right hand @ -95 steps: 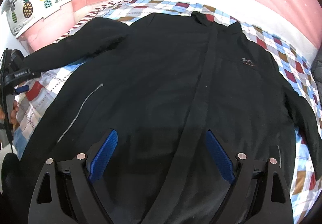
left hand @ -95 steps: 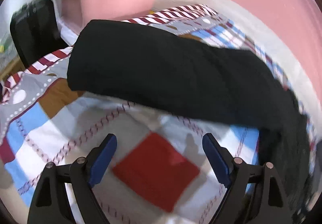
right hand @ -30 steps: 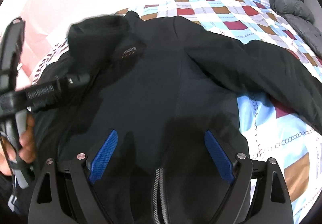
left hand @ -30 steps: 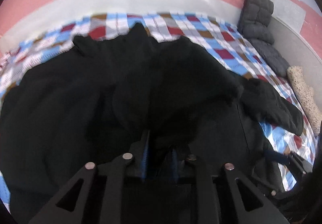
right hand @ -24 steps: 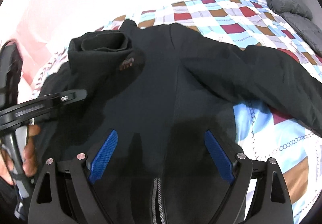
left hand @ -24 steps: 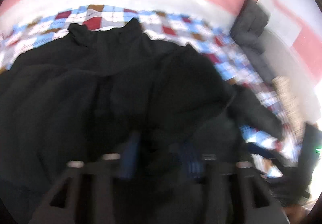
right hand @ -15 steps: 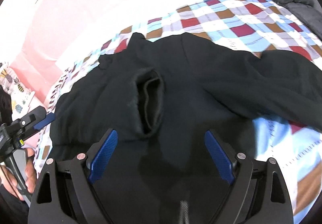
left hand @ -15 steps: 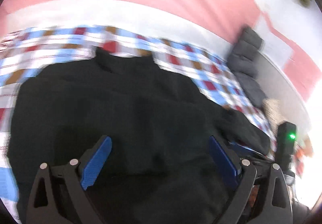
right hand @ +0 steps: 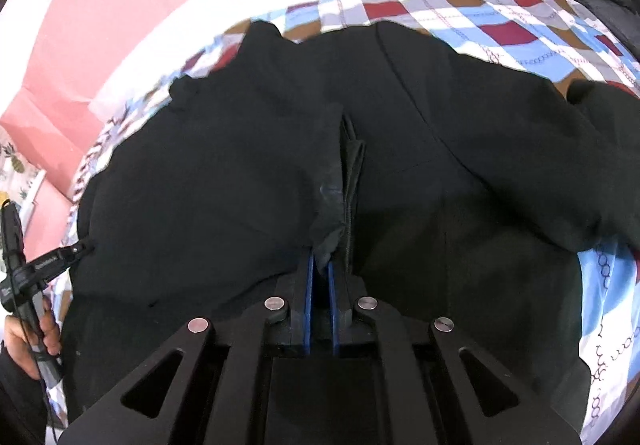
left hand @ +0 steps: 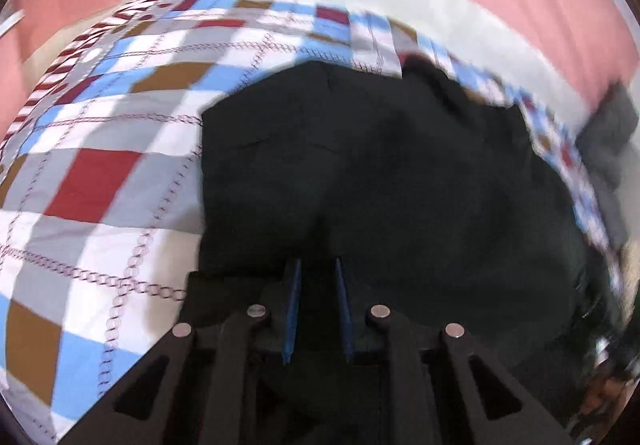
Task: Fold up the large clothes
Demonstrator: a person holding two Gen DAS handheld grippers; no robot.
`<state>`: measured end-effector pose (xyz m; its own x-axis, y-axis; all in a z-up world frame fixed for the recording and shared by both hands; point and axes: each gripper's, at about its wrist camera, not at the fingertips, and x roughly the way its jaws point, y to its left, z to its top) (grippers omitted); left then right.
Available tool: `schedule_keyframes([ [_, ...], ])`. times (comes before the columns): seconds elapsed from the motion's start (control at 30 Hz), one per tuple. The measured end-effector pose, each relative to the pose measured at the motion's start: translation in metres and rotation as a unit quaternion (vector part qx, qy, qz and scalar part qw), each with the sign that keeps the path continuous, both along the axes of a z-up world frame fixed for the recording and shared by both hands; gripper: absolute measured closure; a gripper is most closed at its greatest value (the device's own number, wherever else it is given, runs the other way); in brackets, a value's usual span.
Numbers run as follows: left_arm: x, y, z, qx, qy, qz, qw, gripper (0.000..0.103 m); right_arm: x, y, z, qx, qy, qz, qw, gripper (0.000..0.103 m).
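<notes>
Lying spread on the bed's checked red, blue and brown quilt, the large black jacket is pinched in both grippers, left gripper and right gripper jaws each clamped on dark fabric.

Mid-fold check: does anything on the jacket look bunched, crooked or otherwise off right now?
Nothing damaged. The black jacket is uneven: a bunched ridge of cloth runs up from the right gripper, and one sleeve trails off sideways over the checked quilt, not yet folded in.

Setting: home bedroom. Evidence: bed with patchwork quilt; pink wall at 12 o'clock; pineapple-print cloth at 9 o'clock.
</notes>
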<state>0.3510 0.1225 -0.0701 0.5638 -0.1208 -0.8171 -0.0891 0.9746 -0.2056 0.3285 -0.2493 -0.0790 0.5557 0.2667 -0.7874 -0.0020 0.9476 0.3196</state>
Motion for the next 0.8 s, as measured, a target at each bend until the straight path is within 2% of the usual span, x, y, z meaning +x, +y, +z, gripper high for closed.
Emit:
schedule_keyframes([
  [0.07,0.002,-0.004,0.0,0.012,-0.007,-0.002,0.9999,0.087,0.002,0.003,0.001,-0.014,0.005,0.006,1.0,0.097],
  [0.2,-0.002,0.002,0.01,0.0,0.008,0.004,1.0,0.087,-0.001,-0.002,0.011,-0.019,0.018,0.011,1.0,0.092],
  [0.3,-0.024,-0.002,0.028,-0.011,-0.005,-0.008,0.9999,0.087,-0.027,-0.009,0.031,-0.033,0.004,0.005,0.999,0.091],
  [0.47,-0.081,-0.032,0.053,-0.014,-0.018,-0.042,0.9989,0.084,-0.088,-0.022,0.057,-0.052,-0.013,-0.003,0.999,0.09],
  [0.53,-0.107,-0.05,0.061,-0.013,-0.023,-0.061,0.9978,0.084,-0.11,-0.029,0.065,-0.051,-0.018,-0.013,0.998,0.086],
  [0.57,-0.119,-0.058,0.064,-0.013,-0.023,-0.07,0.9972,0.084,-0.121,-0.034,0.068,-0.048,-0.021,-0.02,0.998,0.081],
  [0.63,-0.144,-0.076,0.069,-0.016,-0.023,-0.085,0.9959,0.084,-0.145,-0.045,0.073,-0.041,-0.021,-0.038,0.998,0.065],
  [0.7,-0.165,-0.092,0.073,-0.013,-0.024,-0.093,0.9953,0.084,-0.165,-0.057,0.075,-0.032,-0.016,-0.056,0.998,0.056],
  [0.8,-0.189,-0.111,0.076,-0.007,-0.02,-0.102,0.9946,0.084,-0.188,-0.076,0.075,-0.019,-0.006,-0.08,0.997,0.051],
])
